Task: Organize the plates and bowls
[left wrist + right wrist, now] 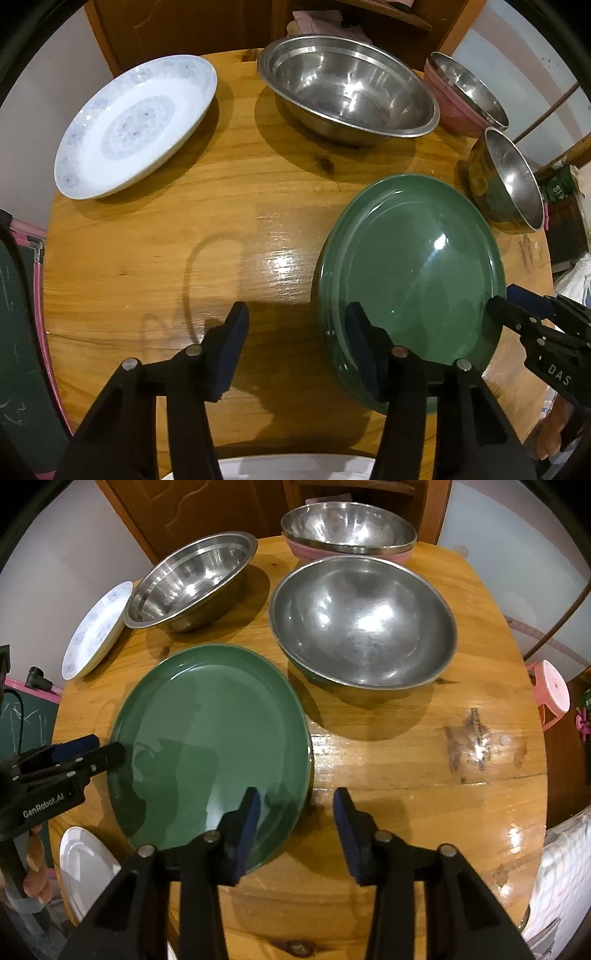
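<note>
A green plate (413, 266) (207, 746) lies on the round wooden table (147, 258) (424, 775). My left gripper (299, 343) (98, 749) is open at the plate's left rim. My right gripper (297, 823) (502, 299) is open at the plate's right rim, one finger over the plate. A white flowered plate (133, 122) (96, 631) lies at the far left. A wide steel bowl (347, 92) (192, 579) stands at the back. A round steel bowl (364, 627) (509, 177) stands right of the green plate. A steel bowl sits nested in a pink bowl (461, 114) (351, 554) behind it.
A white plate (85, 867) (295, 469) lies at the table's near edge, by the left gripper. A wooden cabinet (184, 26) stands behind the table. A pink stool (550, 690) stands on the floor to the right.
</note>
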The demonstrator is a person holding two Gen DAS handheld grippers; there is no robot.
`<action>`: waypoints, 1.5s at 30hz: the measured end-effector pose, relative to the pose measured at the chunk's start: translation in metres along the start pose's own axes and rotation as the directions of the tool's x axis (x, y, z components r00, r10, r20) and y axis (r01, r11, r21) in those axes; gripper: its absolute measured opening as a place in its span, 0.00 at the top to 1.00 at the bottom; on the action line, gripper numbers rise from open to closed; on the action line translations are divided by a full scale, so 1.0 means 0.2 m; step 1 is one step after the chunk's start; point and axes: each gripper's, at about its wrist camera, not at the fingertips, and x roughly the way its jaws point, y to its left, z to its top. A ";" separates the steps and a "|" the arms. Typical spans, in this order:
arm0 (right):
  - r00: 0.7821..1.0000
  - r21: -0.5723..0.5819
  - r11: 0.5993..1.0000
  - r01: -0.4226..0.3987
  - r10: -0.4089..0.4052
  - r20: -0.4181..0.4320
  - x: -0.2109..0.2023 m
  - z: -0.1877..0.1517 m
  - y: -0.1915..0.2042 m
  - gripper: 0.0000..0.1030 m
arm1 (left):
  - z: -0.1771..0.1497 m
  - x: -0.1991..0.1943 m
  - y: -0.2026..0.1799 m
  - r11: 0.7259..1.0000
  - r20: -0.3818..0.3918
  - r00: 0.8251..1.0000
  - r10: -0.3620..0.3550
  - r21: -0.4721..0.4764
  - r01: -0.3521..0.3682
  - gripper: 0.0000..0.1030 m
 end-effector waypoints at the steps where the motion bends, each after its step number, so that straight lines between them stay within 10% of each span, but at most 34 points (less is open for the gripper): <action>1: 1.000 0.000 1.000 -0.003 0.003 -0.004 0.01 0.00 0.00 0.68 | 0.00 0.00 0.00 1.000 -0.001 1.000 -0.004 0.001 0.004 0.50; 23: 0.998 0.012 0.998 -0.062 0.062 -0.012 0.05 0.04 -0.04 0.87 | 0.03 0.05 -0.03 0.993 -0.048 0.992 -0.115 0.019 0.116 0.87; 45: 0.995 0.046 0.994 -0.103 0.103 -0.005 -0.05 0.00 -0.09 0.93 | -0.03 -0.05 0.04 0.986 -0.029 0.986 -0.165 -0.020 0.164 0.92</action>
